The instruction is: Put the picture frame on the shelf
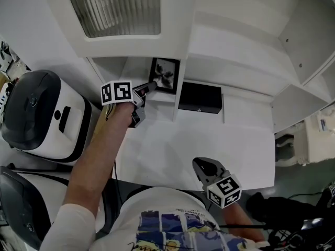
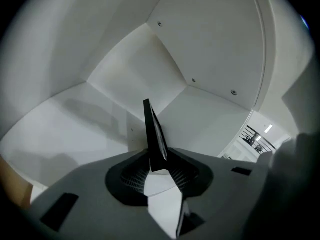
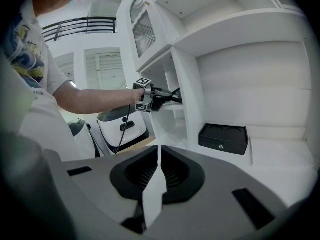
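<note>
The black picture frame (image 1: 165, 75) stands upright in a narrow compartment of the white shelf unit (image 1: 235, 61), against the divider. My left gripper (image 1: 151, 87) reaches into that compartment, its tips at the frame's lower left corner. In the left gripper view the frame (image 2: 155, 134) shows edge-on between the jaws of the left gripper (image 2: 161, 176), with white gaps beside its foot; the pads do not seem to press it. My right gripper (image 1: 201, 166) hangs low over the counter near my body, shut and empty (image 3: 158, 171). From the right gripper view the left gripper (image 3: 160, 100) is seen at the shelf.
A black box (image 1: 200, 97) sits in the wider compartment right of the divider, also in the right gripper view (image 3: 223, 138). A frosted-glass cabinet door (image 1: 115, 7) hangs above. Two white-and-black appliances (image 1: 42, 114) stand at the left. The white counter (image 1: 209, 140) lies below the shelf.
</note>
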